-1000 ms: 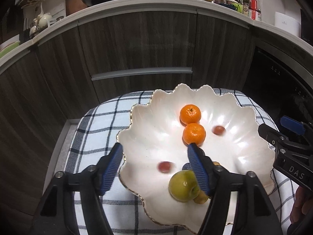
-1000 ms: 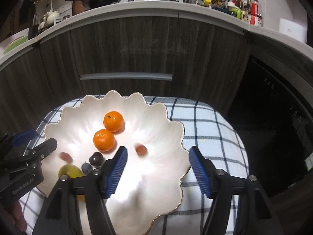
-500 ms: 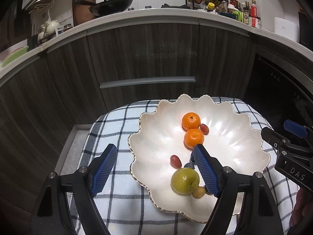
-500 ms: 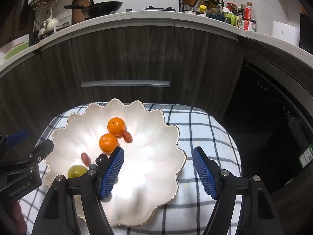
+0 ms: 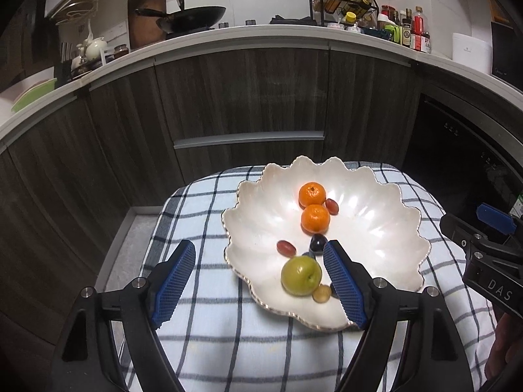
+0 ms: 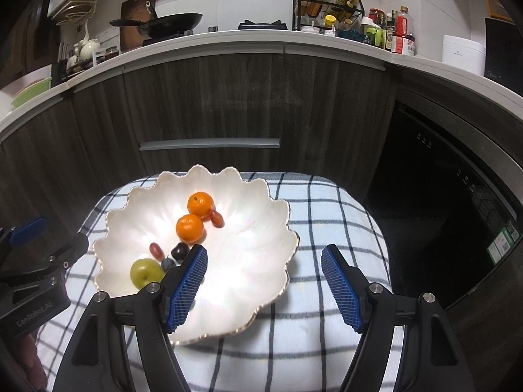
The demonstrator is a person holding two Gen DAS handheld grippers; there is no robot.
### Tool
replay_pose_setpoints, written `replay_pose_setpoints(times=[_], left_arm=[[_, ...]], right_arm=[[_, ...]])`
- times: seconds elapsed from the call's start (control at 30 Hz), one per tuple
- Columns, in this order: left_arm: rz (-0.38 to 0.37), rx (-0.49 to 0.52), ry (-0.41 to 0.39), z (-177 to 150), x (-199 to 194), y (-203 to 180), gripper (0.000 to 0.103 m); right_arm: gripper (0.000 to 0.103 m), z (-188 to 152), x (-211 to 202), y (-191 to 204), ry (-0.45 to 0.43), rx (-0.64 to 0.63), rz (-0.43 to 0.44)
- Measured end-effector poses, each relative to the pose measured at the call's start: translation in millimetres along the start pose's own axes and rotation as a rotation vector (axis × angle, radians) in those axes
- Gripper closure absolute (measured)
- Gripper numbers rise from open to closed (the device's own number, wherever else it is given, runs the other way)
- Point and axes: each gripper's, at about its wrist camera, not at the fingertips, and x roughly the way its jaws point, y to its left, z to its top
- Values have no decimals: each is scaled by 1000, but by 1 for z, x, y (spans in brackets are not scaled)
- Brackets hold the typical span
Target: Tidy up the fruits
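With both your left hand-held gripper (image 5: 260,281) and right hand-held gripper (image 6: 264,285) wide and empty, the fruits sat loose in the plate (image 5: 392,225) on the checked cloth (image 5: 202,202), so a careless bump against its rim could have rolled them out.

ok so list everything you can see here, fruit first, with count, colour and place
oranges: 2, orange, touching, far middle of plate
apple: 1, green, near edge of plate
grapes: 2, red, one mid-plate, one beside far orange
dark plum: 1, purple-black, just below near orange
plate: 1, pearly white, scalloped, on cloth
cloth: 1, white with dark checks, under plate
wok: 1, black, on counter
left gripper: blue pads, open, empty
right gripper: blue pads, open, empty
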Motion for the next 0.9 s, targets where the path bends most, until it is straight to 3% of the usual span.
replay_pose_setpoints(times=[0.9], left_arm=[[7,-16,57,-77,-56,3,22]], right_arm=[[30,-65,-52,0,6,-25,-3]])
